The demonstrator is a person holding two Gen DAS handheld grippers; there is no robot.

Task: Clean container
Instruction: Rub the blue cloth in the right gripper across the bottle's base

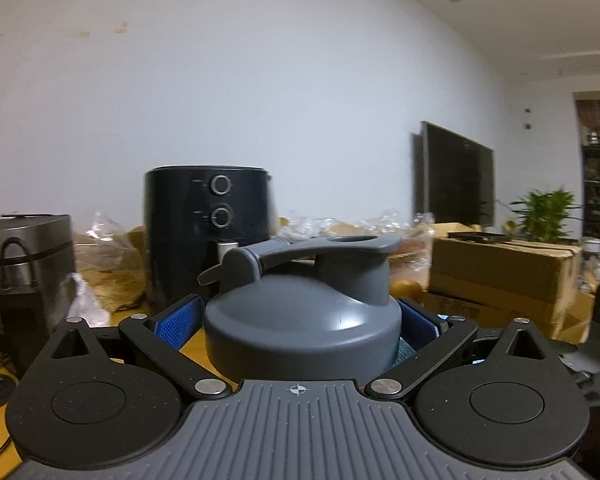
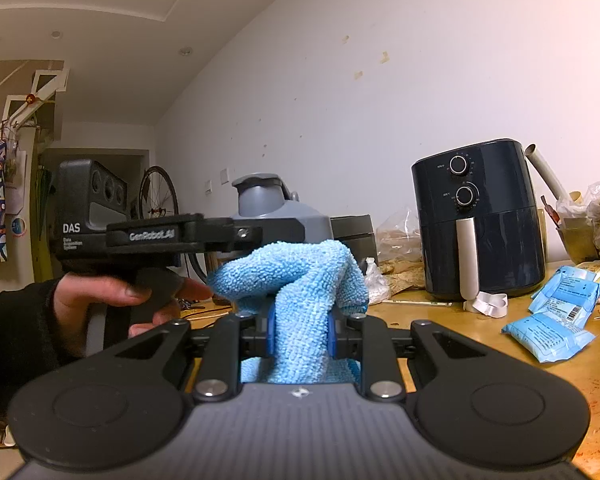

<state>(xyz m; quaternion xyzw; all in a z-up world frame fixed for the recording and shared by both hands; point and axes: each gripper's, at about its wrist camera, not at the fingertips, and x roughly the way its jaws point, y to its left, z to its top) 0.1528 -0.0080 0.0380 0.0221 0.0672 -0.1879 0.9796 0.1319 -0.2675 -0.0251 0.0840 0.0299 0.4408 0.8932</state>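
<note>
A grey container [image 1: 300,320] with a flip-cap lid stands upright between the blue pads [image 1: 180,320] of the left claw [image 1: 300,324], which is clamped on its shoulder from both sides, above a wooden bench [image 2: 480,320]. The lid's carry loop [image 1: 352,242] points away from the camera, toward the wall. Seen from the right wrist, the same container [image 2: 276,216] rises behind a light blue cloth [image 2: 300,292], with the left tool's black body [image 2: 92,216] reaching in from the left and a hand [image 2: 112,296] in a dark sleeve wrapped around its grip.

The right claw [image 2: 300,336] is closed tight on the cloth, its blue pads [image 2: 271,332] pinching a bunched fold; the rest of the cloth bulges up and forward against the container's lower side, hiding the contact.

Behind, a dark air fryer [image 2: 480,220] with two dials and a silver handle sits on the bench near the white wall. Blue packets [image 2: 548,332] lie on the bench to its right, and crumpled clear bags [image 2: 400,236] sit to its left. In the left wrist view, a grey cooker [image 1: 28,256] stands left of the air fryer [image 1: 208,232], and a cardboard box [image 1: 500,276], a dark screen [image 1: 456,176] and a green plant [image 1: 544,212] fill the right side. That view is slightly blurred.
</note>
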